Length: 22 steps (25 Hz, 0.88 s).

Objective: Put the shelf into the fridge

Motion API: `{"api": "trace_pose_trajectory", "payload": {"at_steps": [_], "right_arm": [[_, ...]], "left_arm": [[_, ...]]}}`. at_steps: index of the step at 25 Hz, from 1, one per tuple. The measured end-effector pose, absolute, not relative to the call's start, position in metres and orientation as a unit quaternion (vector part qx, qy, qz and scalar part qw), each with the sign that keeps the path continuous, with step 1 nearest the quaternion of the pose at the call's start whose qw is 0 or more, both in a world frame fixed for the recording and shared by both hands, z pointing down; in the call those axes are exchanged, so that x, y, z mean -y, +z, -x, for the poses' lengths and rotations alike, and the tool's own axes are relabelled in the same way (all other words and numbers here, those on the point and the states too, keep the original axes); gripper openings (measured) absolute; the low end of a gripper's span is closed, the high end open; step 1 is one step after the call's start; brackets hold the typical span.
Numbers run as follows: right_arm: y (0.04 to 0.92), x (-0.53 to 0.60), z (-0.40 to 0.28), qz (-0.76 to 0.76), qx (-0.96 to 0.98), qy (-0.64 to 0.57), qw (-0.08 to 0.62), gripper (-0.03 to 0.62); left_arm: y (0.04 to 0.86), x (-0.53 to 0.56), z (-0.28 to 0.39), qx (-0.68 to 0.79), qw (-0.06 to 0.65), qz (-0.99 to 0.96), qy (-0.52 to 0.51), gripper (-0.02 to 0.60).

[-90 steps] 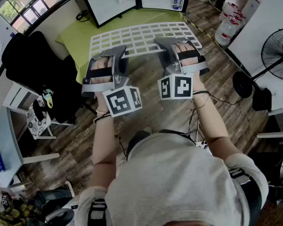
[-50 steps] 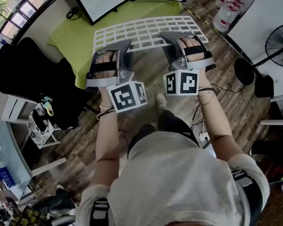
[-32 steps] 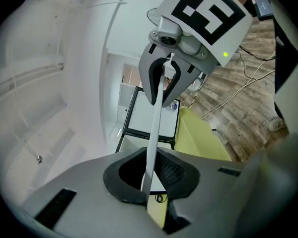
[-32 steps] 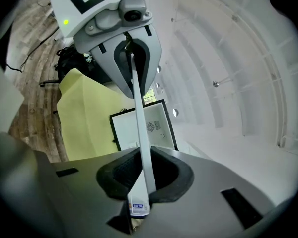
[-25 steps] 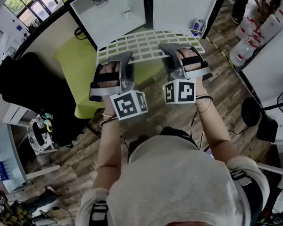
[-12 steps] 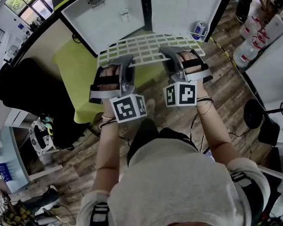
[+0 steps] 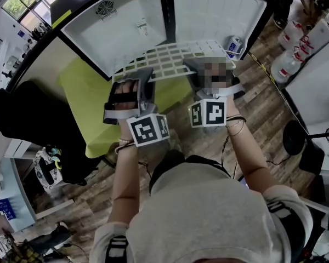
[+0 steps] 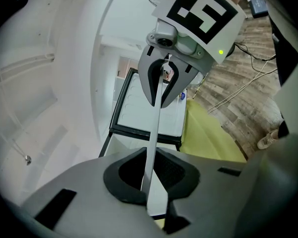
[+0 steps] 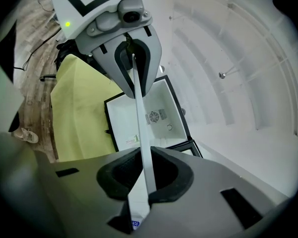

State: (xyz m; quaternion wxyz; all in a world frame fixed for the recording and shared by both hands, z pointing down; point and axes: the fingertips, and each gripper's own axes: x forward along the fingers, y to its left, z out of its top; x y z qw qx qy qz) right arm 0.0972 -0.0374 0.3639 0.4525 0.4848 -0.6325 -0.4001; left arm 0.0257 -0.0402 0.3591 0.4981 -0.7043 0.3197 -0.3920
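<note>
The white grid shelf [image 7: 172, 59] hangs level in front of the open fridge [image 7: 120, 23], over the green mat [image 7: 85, 95]. My left gripper [image 7: 147, 76] is shut on the shelf's near edge at the left. My right gripper [image 7: 199, 68] is shut on that edge at the right. In the left gripper view the shelf [image 8: 156, 128] shows edge-on as a thin white strip pinched between the pads of the left gripper [image 8: 151, 182], with the right gripper [image 8: 165, 90] at its far end. The right gripper view mirrors this: shelf [image 9: 140, 123], right gripper [image 9: 145, 182], left gripper [image 9: 134, 63].
The fridge's white cavity has a fan grille [image 7: 104, 7] at the back. A small bottle [image 7: 234, 45] stands in the door part at the right. Water jugs [image 7: 296, 32] and a fan base [image 7: 299, 138] stand on the wood floor to the right; a black chair [image 7: 22, 119] stands left.
Both grippers and the shelf have come nearer to the fridge; its white interior fills more of the head view. The grip on the shelf is unchanged.
</note>
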Motion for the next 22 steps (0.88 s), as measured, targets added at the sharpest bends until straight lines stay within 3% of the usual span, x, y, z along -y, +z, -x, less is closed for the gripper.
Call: {"api": "trace_pose_trajectory", "payload": {"at_steps": [22], "right_arm": [[0.357, 0.181, -0.056, -0.457, 0.646, -0.417, 0.448, 0.055]], "left_arm": [[0.353, 0.180, 0.015, -0.352, 0.473, 0.703, -0.397, 0.055]]}}
